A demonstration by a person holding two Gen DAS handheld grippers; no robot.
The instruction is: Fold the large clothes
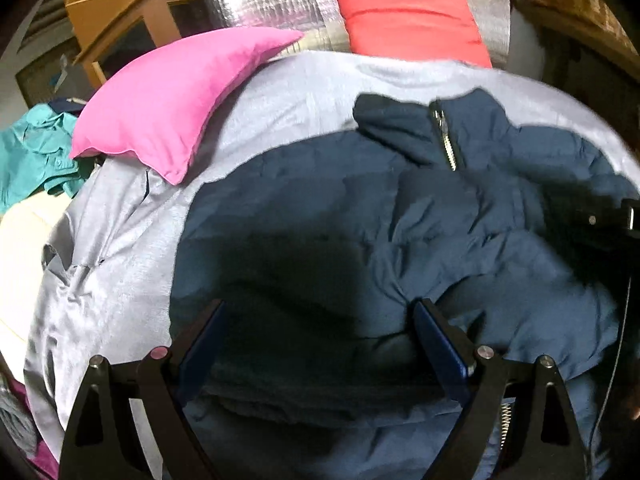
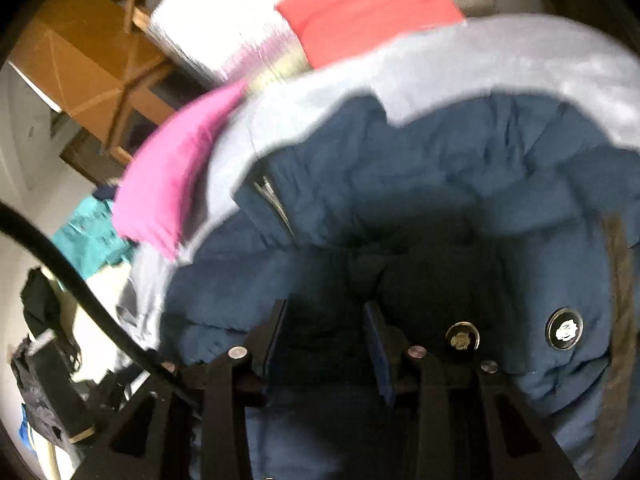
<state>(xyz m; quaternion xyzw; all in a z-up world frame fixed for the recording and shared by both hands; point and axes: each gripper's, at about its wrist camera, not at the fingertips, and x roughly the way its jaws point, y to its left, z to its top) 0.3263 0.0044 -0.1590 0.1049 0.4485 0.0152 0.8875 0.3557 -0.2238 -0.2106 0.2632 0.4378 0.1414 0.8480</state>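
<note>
Left gripper [image 1: 318,322] has its jaws spread wide right over the navy puffer jacket [image 1: 320,216], nothing pinched. Right gripper [image 2: 326,320] sits narrower, jaws apart above the same jacket, beside two round snap buttons [image 2: 564,328]; their logos are too blurry to read. The jacket lies on a grey sheet [image 1: 132,216], with a pink pillow [image 1: 168,96] and a red cushion [image 1: 408,16] further back.

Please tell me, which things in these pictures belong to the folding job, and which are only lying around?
Belong to the job:
- navy padded jacket
- left gripper, open over it
- right gripper, open over it

Only lying around:
- pink pillow
- red pillow
- teal garment
- grey bedcover
</note>
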